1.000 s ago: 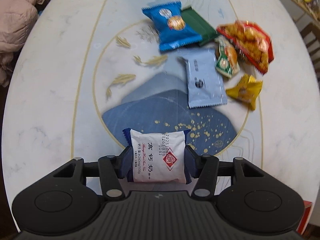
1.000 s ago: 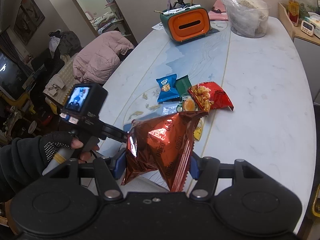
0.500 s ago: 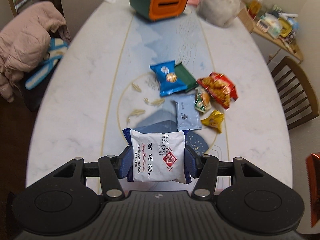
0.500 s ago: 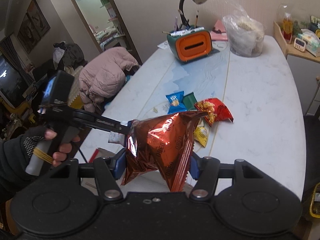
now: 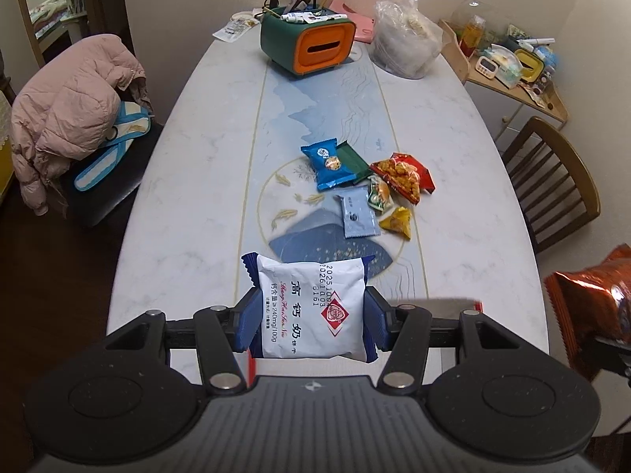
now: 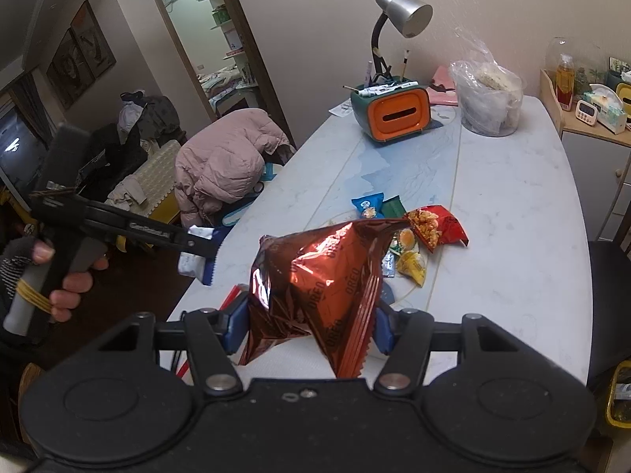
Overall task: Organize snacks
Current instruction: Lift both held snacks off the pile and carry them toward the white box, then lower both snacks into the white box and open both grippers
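I see a white packet [image 5: 311, 307] with dark blue ends and a red diamond mark, a shiny copper-red Oreo bag [image 6: 319, 287], and a white marbled bench [image 5: 441, 149] with a blue mountain print and thin gold lines.

Worktop [image 5: 453, 165]: long white marble-look slab, blue landscape print down its middle. Loose snack cluster near centre: blue cookie packet [image 5: 328, 163] overlapping a dark green packet [image 5: 354, 159] at its 3 o'clock; red packet [image 5: 404, 175] further toward 3; small green-orange packet [image 5: 379, 194], pale blue sachet [image 5: 357, 216] and yellow packet [image 5: 397, 222] toward 5–6 o'clock. Far end, 12 o'clock: green-orange organiser box [image 5: 305, 45], clear plastic bag [image 5: 406, 45] beside it at 3.
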The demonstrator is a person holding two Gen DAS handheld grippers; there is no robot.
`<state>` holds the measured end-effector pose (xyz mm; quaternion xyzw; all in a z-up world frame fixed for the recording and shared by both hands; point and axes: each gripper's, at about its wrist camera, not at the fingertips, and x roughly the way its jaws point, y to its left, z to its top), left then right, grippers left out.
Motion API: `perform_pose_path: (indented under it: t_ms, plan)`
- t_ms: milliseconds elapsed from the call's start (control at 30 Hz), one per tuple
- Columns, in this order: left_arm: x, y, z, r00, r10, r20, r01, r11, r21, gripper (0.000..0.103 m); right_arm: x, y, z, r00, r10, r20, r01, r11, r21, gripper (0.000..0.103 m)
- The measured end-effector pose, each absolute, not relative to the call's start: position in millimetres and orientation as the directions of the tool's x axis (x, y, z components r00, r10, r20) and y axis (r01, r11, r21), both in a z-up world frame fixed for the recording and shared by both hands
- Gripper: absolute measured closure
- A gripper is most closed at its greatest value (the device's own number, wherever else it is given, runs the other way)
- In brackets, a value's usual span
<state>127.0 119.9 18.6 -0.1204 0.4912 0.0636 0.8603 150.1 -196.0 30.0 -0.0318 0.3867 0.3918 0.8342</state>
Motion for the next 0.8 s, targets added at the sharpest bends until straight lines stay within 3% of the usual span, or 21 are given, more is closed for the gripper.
perform_pose_path:
  t_ms: [400, 800]
  plan:
    - [79, 107, 2, 0.438, -0.015, -0.899, -0.178, 0.979, -0.103, 0.049, 128, -177, 5, 0.339, 0.614, -0.713, -0.690, 0.677, 0.256, 0.043]
    - [88, 73, -72, 0.329, -0.033, -0.944, -0.152, 0.984, -0.088, 0.049, 124, -146, -86, 0.262, 0.497, -0.827, -0.688, 0.697, 0.201, 0.043]
